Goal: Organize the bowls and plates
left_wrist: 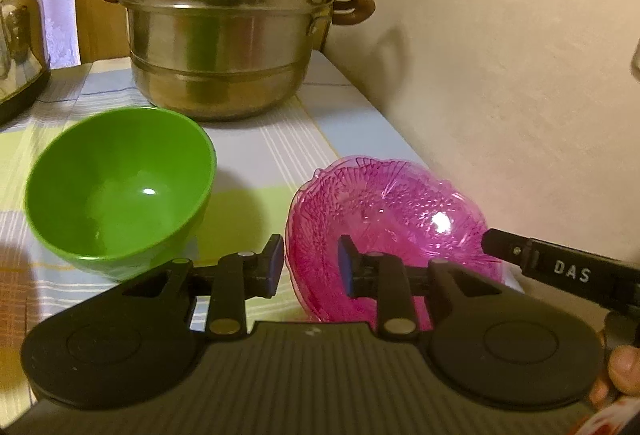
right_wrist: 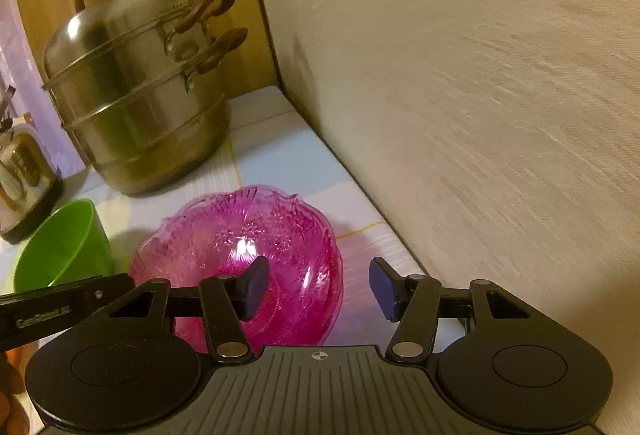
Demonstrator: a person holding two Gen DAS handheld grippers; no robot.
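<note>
My left gripper (left_wrist: 310,265) and right gripper (right_wrist: 318,285) both have jaws released astride the rim of the pink bowl (left_wrist: 384,211) at the desk's (left_wrist: 280,143) wall edge, green bowl (left_wrist: 120,187) beside it.

Left gripper (left_wrist: 311,263): black ribbed body, round side discs, silver rivets, blue-padded fingers (left_wrist: 274,263). Right gripper (right_wrist: 319,287): same build, crosshair mark lower centre.

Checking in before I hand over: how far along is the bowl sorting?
Done: the pink bowls sit nested by the wall. In hand: nothing; the left gripper and right gripper straddle their rim, jaws apart. Left: the green bowl stands alone beside them.
</note>
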